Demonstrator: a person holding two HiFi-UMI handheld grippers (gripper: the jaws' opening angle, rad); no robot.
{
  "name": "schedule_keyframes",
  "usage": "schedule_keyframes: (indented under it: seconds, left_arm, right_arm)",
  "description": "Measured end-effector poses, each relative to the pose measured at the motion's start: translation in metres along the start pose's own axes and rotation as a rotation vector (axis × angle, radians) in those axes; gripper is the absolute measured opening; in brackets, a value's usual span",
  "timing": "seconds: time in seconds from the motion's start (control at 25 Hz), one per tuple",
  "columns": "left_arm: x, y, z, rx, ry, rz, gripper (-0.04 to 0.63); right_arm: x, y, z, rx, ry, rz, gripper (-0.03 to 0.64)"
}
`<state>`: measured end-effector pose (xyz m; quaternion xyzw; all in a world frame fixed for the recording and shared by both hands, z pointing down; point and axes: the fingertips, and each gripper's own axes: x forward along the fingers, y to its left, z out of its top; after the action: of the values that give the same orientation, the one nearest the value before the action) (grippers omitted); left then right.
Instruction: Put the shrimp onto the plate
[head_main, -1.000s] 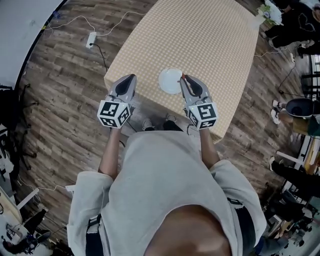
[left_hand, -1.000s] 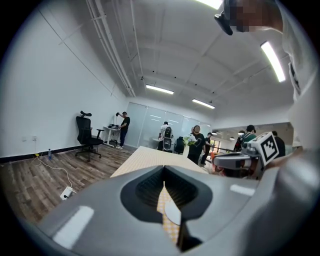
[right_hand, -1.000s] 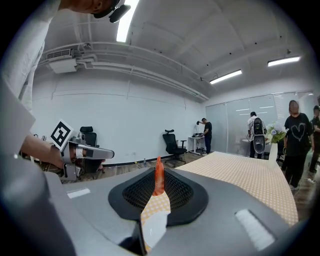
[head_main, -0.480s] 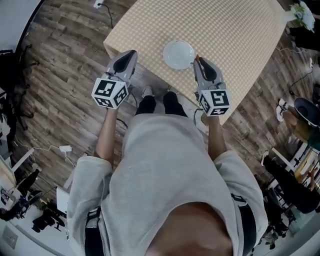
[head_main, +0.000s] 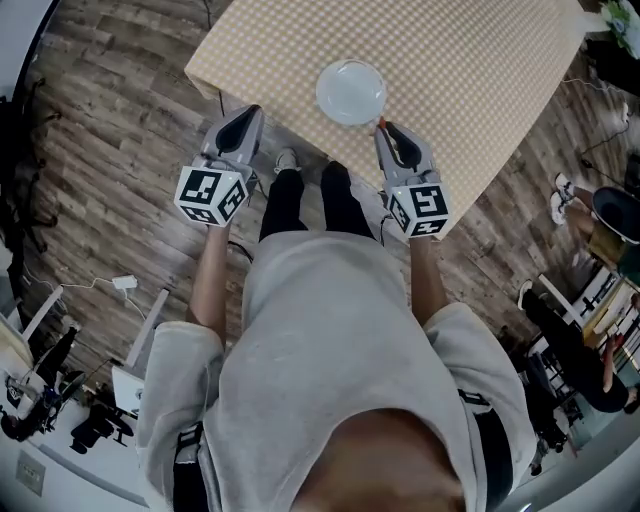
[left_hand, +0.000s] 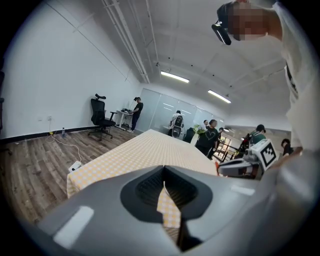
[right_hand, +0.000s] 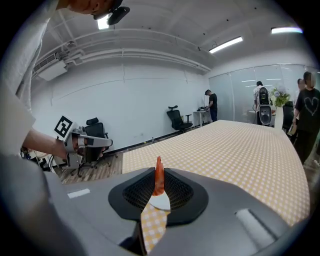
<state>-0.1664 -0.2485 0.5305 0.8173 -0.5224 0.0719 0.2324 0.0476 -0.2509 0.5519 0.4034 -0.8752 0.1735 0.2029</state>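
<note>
my right gripper (head_main: 381, 127) is clamped on the shrimp (right_hand: 159, 176), just short of the plate (head_main: 351, 92) near the table (head_main: 460, 60) edge; my left gripper (head_main: 250, 112) appears closed and empty. risk: letting go early drops the shrimp onto the table or the floor (head_main: 120, 150), as the plate sits close to that edge.

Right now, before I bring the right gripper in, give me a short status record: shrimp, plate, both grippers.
shrimp: orange, clamped at the jaw tips, not on the plate
plate: white, empty, on the checked table near its front edge
right gripper: shut on the shrimp, tips just beside the plate's near rim in the head view
left gripper: jaws together, nothing held, at the table's near edge, left of the plate
</note>
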Motion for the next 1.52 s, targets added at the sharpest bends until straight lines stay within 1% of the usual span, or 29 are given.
schedule_keyframes:
  seconds: [0.24, 0.64, 0.84, 0.96, 1.28, 1.52]
  left_arm:
    - [0.011, 0.007, -0.014, -0.025, 0.003, 0.006, 0.009]
    - [0.010, 0.018, -0.038, -0.050, 0.014, 0.050, 0.009]
    - [0.006, 0.008, -0.044, -0.070, 0.014, 0.050, 0.009]
    - [0.007, -0.002, -0.045, -0.068, 0.011, 0.046, 0.009]
    - [0.005, -0.021, -0.050, -0.082, 0.009, 0.030, 0.009]
    - [-0.001, -0.024, -0.053, -0.094, 0.006, 0.026, 0.009]
  right_arm:
    - [0.004, -0.003, -0.025, 0.019, 0.052, 0.005, 0.055]
    - [0.008, -0.008, -0.056, 0.024, 0.122, 0.033, 0.055]
    - [0.010, -0.004, -0.053, 0.006, 0.123, 0.053, 0.055]
    - [0.017, -0.005, -0.050, -0.012, 0.118, 0.066, 0.055]
    - [0.058, -0.021, -0.039, -0.052, 0.110, 0.081, 0.055]
    - [0.085, -0.035, -0.033, -0.100, 0.142, 0.081, 0.055]
